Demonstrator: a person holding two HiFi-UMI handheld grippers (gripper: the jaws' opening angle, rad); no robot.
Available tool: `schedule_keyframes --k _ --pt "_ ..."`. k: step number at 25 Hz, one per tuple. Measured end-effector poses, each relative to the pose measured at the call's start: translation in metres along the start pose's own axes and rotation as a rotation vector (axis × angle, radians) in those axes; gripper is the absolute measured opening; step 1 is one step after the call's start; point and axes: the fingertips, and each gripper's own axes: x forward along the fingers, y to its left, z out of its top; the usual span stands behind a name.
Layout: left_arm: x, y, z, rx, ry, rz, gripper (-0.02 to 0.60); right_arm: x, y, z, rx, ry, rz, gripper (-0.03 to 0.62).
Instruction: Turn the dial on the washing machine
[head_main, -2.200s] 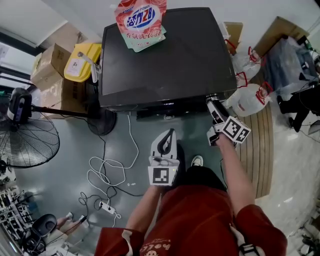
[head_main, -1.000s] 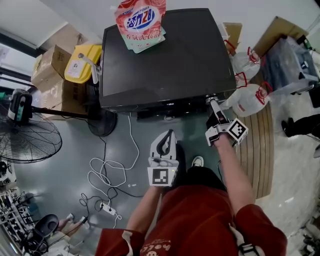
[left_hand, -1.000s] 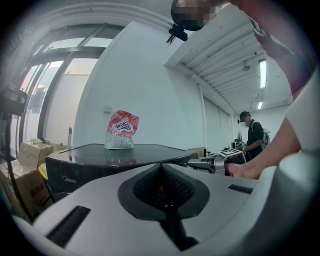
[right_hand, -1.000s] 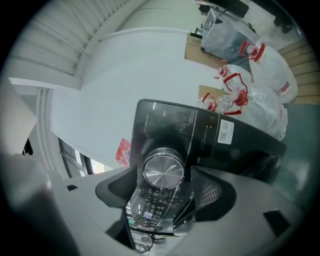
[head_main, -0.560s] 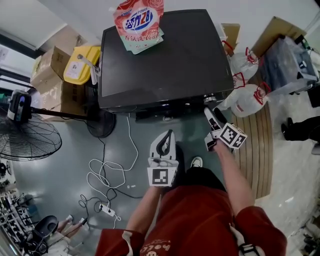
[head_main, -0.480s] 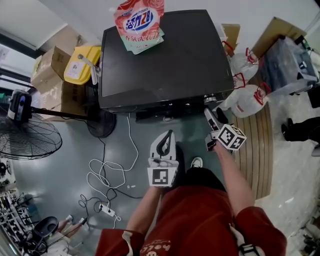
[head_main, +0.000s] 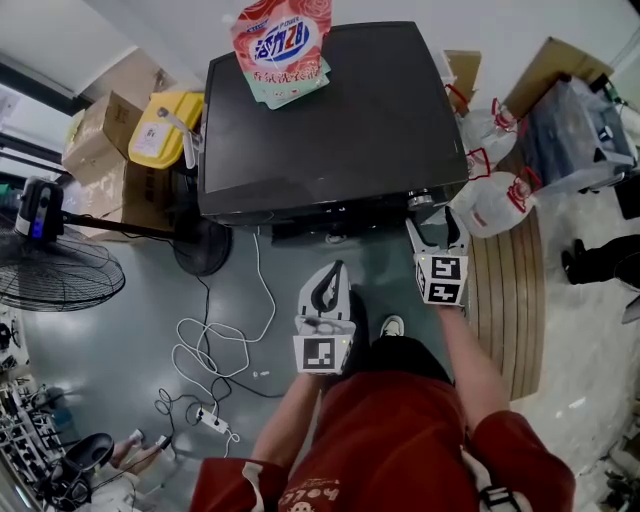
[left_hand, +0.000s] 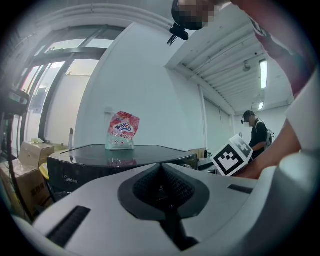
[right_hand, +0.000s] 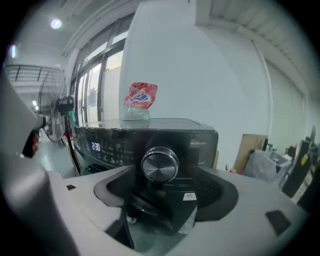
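Glossy black, flat-topped washing machine (head_main: 330, 110) carries a round, brushed-metal dial (right_hand: 160, 164) at its near right corner; the right gripper (head_main: 434, 228) has rolled square since a second ago, and its jaws, just opened wide, grip nothing, the dial just ahead between them, untouched; the left gripper (head_main: 333, 272) has its jaws pressed together, empty; white knotted bags (head_main: 490, 200) crowd the right; bare grey floor (head_main: 120, 380) opens leftward.

bright even daylight, windows glaring at left, fisheye edges dark, near foreground blurred
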Motion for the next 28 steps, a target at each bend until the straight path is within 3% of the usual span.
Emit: schedule_keyframes --k 7,14,18,28 --pt "0.003 0.0 0.002 -0.011 -0.005 -0.001 0.009 0.008 0.011 0.008 -0.352 0.053 -0.054 0.351" --pt "0.002 0.002 -0.001 -0.014 0.007 0.005 0.009 0.019 0.016 0.008 -0.583 0.101 -0.119 0.333" --pt "0.0 0.003 -0.002 0.001 0.01 0.006 0.009 0.021 0.016 0.01 -0.615 0.104 -0.15 0.278" --pt "-0.001 0.004 -0.001 -0.007 0.0 0.011 0.009 0.021 0.015 0.011 -0.577 0.1 -0.153 0.265"
